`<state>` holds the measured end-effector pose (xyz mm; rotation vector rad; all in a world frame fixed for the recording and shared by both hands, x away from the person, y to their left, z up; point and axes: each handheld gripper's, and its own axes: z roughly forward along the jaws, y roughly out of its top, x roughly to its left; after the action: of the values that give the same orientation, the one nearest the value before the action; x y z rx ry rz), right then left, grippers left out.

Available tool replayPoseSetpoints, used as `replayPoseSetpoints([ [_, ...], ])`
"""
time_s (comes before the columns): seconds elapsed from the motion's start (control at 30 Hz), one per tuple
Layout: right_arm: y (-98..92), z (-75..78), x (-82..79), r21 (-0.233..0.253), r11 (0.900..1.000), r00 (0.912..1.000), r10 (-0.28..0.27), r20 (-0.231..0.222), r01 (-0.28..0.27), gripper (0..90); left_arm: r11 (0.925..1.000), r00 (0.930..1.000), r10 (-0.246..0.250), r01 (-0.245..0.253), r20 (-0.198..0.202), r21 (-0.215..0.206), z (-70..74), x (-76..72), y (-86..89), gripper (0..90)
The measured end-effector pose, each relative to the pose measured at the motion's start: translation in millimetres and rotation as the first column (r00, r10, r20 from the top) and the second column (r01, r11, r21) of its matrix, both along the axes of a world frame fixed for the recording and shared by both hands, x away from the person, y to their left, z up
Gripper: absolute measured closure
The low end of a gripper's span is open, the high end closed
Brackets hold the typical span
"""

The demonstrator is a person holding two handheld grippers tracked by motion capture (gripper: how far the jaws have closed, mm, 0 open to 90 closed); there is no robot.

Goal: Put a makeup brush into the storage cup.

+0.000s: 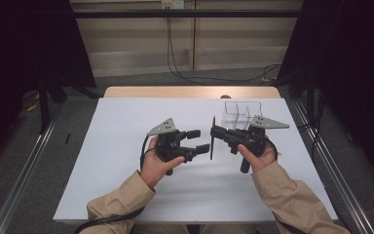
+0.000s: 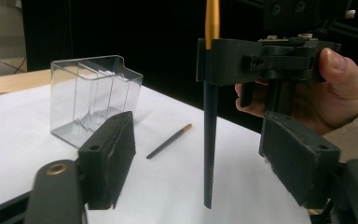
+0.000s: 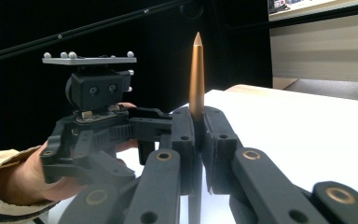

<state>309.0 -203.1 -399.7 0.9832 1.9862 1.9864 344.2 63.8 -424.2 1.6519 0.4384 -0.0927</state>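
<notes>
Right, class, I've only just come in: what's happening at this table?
A person works two hand-held grippers over a white table. The right gripper is shut on a dark pencil with a gold end, holding it upright. The left gripper faces it with jaws open on either side of the pencil, not touching it. A second pencil lies flat beside an empty clear plastic holder.

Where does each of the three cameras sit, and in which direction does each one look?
High view: sits above the person's side, looks forward and down on the table; both forearms, left gripper and right gripper show.
Left gripper view: rides on the left gripper, looks past its open jaws at the brush, clear organizer and right hand.
Right gripper view: rides on the right gripper, looks toward the left hand.
Shared: all three show the upright brush, clamped by the right gripper.
</notes>
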Motion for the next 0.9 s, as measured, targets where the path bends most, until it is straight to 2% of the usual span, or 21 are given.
replayPoseSetpoints([
  [0.3,-2.5,-0.5,-1.0,-0.003,1.000,0.9999,-0.003,0.012,0.003,84.0,0.9996,0.9998,0.022,-0.022,-0.003,0.015,-0.3,2.6,7.2,10.4],
  [0.53,-4.4,1.3,-2.3,-0.022,1.000,0.9997,0.003,0.024,-0.003,84.0,0.9994,0.9994,0.022,-0.022,0.026,0.025,1.3,2.7,19.1,3.4],
  [0.8,-5.4,1.5,-2.7,-0.039,0.999,0.9995,0.006,0.031,-0.005,83.9,0.9985,0.9973,0.004,-0.008,0.074,0.054,3.1,2.3,36.0,0.5],
  [0.9,-5.4,1.5,-2.8,-0.043,0.999,0.9994,0.007,0.033,-0.006,84.0,0.9982,0.9974,0.011,-0.015,0.072,0.059,3.5,2.4,42.9,0.2],
])
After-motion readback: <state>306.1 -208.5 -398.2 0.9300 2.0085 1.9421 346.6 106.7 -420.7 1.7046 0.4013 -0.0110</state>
